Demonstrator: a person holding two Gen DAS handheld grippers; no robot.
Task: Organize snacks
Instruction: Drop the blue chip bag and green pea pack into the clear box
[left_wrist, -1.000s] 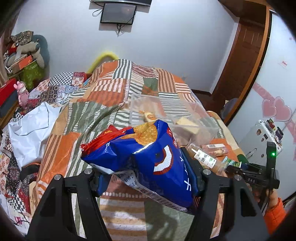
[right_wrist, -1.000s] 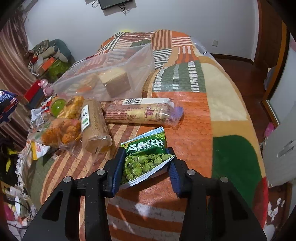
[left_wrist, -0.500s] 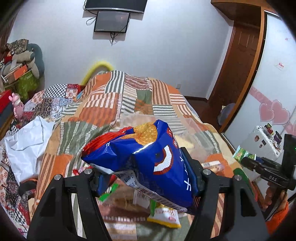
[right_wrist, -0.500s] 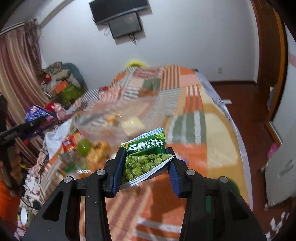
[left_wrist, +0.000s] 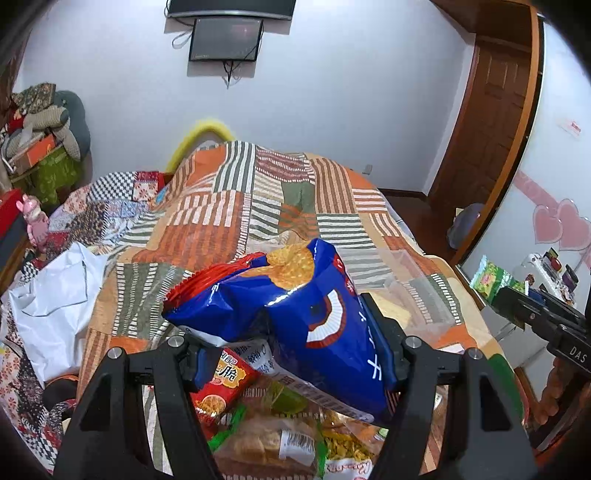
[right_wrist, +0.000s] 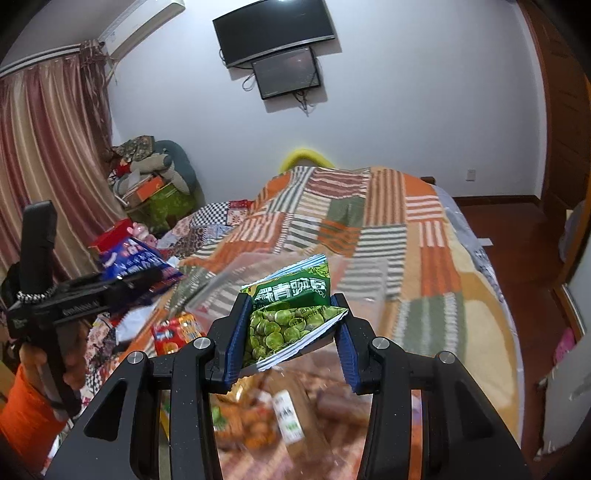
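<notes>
While the left claw (left_wrist: 291, 347) clenched the blue chip bag (left_wrist: 295, 314) above the bed's snack pile (left_wrist: 280, 435), the right claw (right_wrist: 291, 339) pinched the green pea packet (right_wrist: 291, 317); both looked light, crinkly, slippery, best gripped mid-body.

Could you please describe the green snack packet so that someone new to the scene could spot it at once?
Start at the patchwork quilt covering the bed. Above its near end, the right tongs are clamped on the green pea packet. It alone is green with white Chinese characters and pictured peas.
</notes>
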